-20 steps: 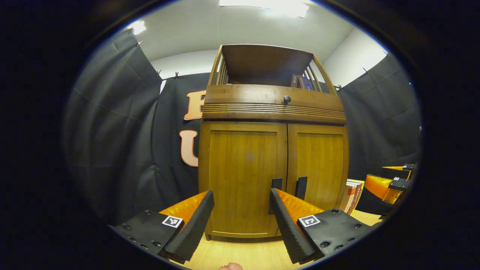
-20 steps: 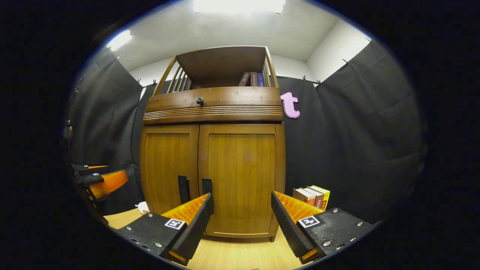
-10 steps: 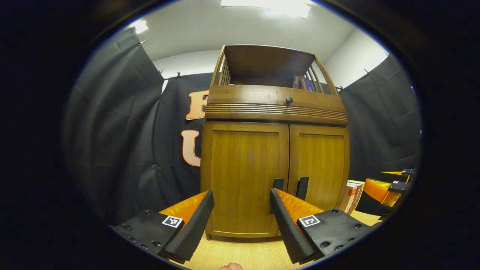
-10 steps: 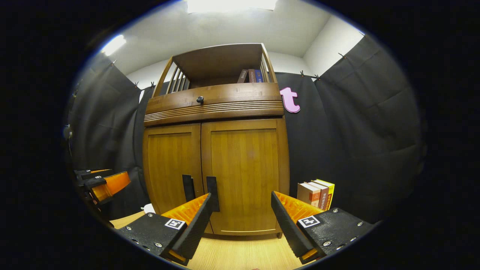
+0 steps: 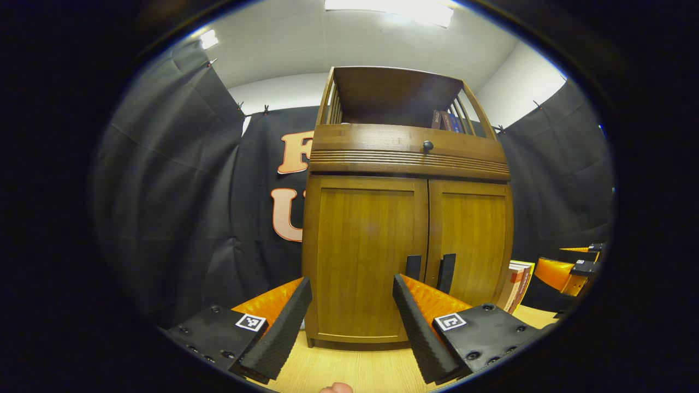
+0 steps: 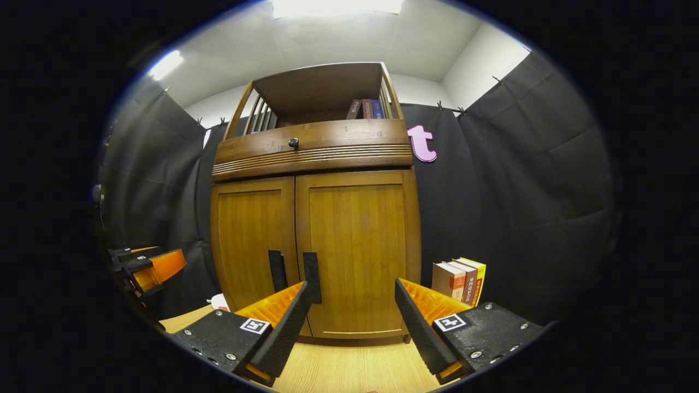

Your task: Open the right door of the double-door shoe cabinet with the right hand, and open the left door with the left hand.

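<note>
Wooden shoe cabinet [image 5: 407,240] standing on pale table [image 6: 355,371], both doors lying shut. Left gripper [image 5: 352,322] and right gripper [image 6: 352,322] hovering short of doors, jaws gaping wide, gripping nothing. Books [image 6: 458,278] standing beside cabinet's right side; more books [image 6: 366,109] sitting on top shelf.

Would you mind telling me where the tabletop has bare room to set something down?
The table is bare in front of the cabinet, between the doors and the right gripper. It is crowded right of the cabinet, where books stand.
</note>
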`<state>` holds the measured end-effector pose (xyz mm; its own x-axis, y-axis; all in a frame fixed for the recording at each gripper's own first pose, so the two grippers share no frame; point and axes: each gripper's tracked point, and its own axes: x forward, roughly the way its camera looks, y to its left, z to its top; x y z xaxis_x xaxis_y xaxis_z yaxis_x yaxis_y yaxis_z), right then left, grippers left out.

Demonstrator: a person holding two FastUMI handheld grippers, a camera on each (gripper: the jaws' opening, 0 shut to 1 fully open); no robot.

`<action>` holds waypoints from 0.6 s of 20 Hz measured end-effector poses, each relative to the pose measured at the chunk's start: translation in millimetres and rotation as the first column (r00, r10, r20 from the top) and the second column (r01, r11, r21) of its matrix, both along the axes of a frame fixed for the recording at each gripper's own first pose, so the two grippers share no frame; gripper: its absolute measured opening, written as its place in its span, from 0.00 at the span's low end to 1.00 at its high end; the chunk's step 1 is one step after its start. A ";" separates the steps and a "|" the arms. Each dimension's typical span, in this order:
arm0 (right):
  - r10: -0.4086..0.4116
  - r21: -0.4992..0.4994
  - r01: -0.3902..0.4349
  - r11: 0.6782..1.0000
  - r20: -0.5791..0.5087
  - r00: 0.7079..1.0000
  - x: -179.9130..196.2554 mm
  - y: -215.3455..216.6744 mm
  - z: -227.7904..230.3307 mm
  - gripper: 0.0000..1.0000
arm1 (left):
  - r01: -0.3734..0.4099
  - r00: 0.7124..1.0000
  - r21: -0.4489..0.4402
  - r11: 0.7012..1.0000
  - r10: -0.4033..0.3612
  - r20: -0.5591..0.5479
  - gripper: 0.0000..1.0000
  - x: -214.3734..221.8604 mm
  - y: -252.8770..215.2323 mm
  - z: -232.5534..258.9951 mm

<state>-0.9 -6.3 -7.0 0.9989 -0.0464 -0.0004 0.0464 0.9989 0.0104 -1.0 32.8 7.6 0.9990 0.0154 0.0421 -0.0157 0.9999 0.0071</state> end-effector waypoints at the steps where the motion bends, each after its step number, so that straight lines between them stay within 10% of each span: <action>1: -0.004 -0.013 0.004 1.000 -0.001 1.000 1.0 -4.3 0.6 0.94 | 0.002 1.000 -0.002 1.000 -0.002 -0.001 0.97 -1.7 -0.5 -0.4; 12: 0.088 0.024 -0.089 0.996 0.010 0.996 74.5 16.2 12.3 0.94 | 0.004 1.000 0.018 1.000 -0.004 0.007 0.97 -16.1 10.4 3.9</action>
<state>73.6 10.0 5.4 0.9991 0.0421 0.0084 -0.0424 0.9985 0.0348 -17.1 43.2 11.4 0.9987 0.0108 0.0494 -0.0120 0.9996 0.0250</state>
